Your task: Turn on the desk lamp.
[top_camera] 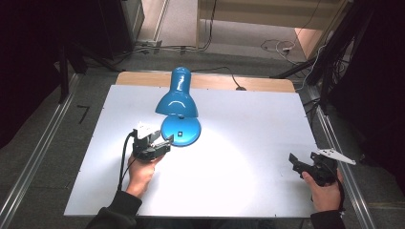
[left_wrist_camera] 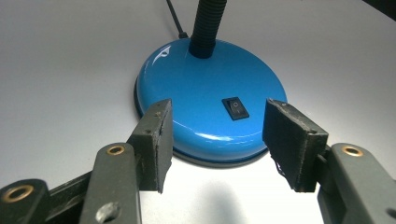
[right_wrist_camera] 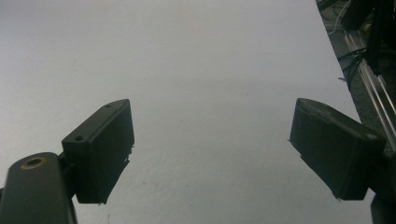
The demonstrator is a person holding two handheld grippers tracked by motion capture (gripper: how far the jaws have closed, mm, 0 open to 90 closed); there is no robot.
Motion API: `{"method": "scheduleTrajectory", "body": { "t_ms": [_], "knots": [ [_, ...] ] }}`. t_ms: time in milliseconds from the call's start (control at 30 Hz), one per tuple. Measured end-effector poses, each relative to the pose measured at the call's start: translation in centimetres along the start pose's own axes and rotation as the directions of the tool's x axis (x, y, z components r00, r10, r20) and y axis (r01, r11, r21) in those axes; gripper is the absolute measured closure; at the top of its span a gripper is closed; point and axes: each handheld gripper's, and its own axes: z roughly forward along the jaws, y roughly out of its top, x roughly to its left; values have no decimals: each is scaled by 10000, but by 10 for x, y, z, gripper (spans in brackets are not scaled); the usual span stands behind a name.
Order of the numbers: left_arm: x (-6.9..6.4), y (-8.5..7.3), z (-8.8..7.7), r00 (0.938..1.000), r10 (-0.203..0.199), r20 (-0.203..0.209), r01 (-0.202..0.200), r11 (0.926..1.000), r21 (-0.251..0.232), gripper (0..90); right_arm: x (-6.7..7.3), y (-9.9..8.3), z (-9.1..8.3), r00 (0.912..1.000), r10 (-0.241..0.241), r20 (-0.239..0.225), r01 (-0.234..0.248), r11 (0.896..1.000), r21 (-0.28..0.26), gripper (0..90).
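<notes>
Blue desk lamp (top_camera: 179, 102) stands on white desk (top_camera: 248, 143), left of centre, shade lit; left hand-held gripper (top_camera: 165, 142) released, jaws apart just before lamp base (left_wrist_camera: 210, 93), rocker switch (left_wrist_camera: 235, 108) between them; right hand-held gripper (top_camera: 294, 160) released, over bare desk at right edge.

Dark sleeves (top_camera: 122, 210) — black tools (top_camera: 152, 147), brass rivets (left_wrist_camera: 115, 150), grey three-cornered plates (top_camera: 336, 156).

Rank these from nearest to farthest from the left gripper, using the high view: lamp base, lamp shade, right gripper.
1. Lamp base: just beyond the left gripper.
2. Lamp shade: above the base, farther back.
3. Right gripper: at the table's right edge.
</notes>
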Motion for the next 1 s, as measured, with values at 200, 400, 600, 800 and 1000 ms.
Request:
{"method": "scheduleTrajectory", "body": {
  "t_ms": [200, 400, 600, 800, 1000],
  "knots": [
    [1, -1, -4, 10000, -1, 38, 1, 10000, -34, 434, 0, 0, 0, 10000, 15, -2, -15, 10000, 3, 125],
    [3, -2, -8, 10000, -52, 14, 52, 10000, -52, 429, 0, 0, -1, 10000, 28, -13, -28, 10000, 0, 125],
    [5, -3, -11, 10000, -43, 4, 43, 10000, -36, 418, 0, 0, 0, 10000, 25, -5, -25, 10000, 18, 125],
    [6, -5, -14, 10000, -46, 31, 46, 10000, -26, 414, 0, 0, 0, 10000, 33, -2, -33, 10000, 23, 125],
    [6, -6, -18, 10000, -40, 36, 40, 10000, -33, 412, 0, 0, 0, 10000, 49, -19, -49, 10000, 34, 125]
  ]
}}
